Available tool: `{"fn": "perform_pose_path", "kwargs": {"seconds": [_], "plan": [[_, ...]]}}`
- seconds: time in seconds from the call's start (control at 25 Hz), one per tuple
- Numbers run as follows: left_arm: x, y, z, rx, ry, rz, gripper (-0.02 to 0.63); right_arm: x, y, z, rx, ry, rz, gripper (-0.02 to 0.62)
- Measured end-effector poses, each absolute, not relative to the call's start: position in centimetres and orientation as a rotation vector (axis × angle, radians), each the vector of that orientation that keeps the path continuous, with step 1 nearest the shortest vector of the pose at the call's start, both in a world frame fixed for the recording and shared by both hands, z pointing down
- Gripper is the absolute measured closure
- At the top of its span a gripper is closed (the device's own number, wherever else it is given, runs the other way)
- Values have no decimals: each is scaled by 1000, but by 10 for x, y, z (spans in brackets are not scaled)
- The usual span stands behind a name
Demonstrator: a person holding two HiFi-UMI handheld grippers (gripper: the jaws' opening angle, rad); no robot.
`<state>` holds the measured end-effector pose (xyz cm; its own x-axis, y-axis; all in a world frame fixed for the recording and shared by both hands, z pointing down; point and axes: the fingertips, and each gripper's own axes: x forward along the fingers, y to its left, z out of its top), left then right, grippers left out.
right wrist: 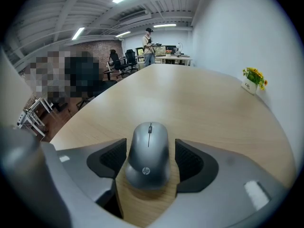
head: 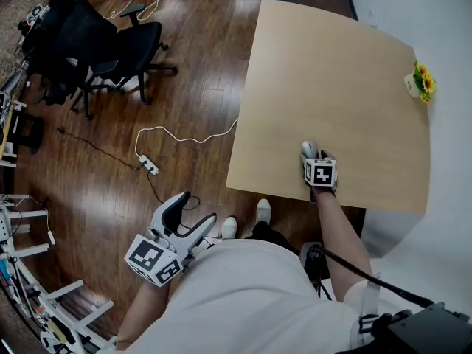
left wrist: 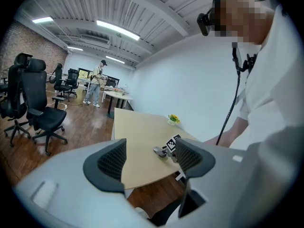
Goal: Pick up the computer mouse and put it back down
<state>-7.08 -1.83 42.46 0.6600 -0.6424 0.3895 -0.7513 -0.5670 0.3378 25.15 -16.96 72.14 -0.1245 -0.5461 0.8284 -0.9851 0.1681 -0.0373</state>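
Note:
A grey computer mouse point(right wrist: 148, 153) rests on the light wooden table point(head: 332, 72) near its front edge, also seen as mouse point(head: 310, 149) from the head and as mouse point(left wrist: 159, 150) from the left gripper view. My right gripper point(right wrist: 148, 158) straddles it, jaws open; the left pad looks to be against the mouse's side and a thin strip of wood shows at the right pad. From above, the right gripper point(head: 310, 154) sits just behind the mouse. My left gripper point(head: 195, 211) hangs open and empty over the floor, left of the table, seen as left gripper point(left wrist: 149, 158).
A small pot of yellow flowers point(head: 422, 82) stands at the table's far right edge. Black office chairs point(head: 110, 50) stand on the wooden floor at the left, and a white power strip point(head: 150, 165) with its cable lies there. A person point(right wrist: 149, 39) stands far off.

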Motion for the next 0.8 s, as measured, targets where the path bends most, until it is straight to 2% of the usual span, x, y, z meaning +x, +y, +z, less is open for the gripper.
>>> {"fn": "perform_pose_path", "kwargs": {"seconds": [0.16, 0.32, 0.8], "plan": [[-72, -17, 425, 2425, -1062, 286, 301, 248, -160, 686, 1495, -1815, 793, 270], [-71, -15, 426, 2457, -1014, 266, 301, 231, -136, 638, 1506, -1890, 794, 241], [-61, -2, 419, 2566, -837, 226, 301, 202, -24, 480, 1585, -2026, 654, 239]]}}
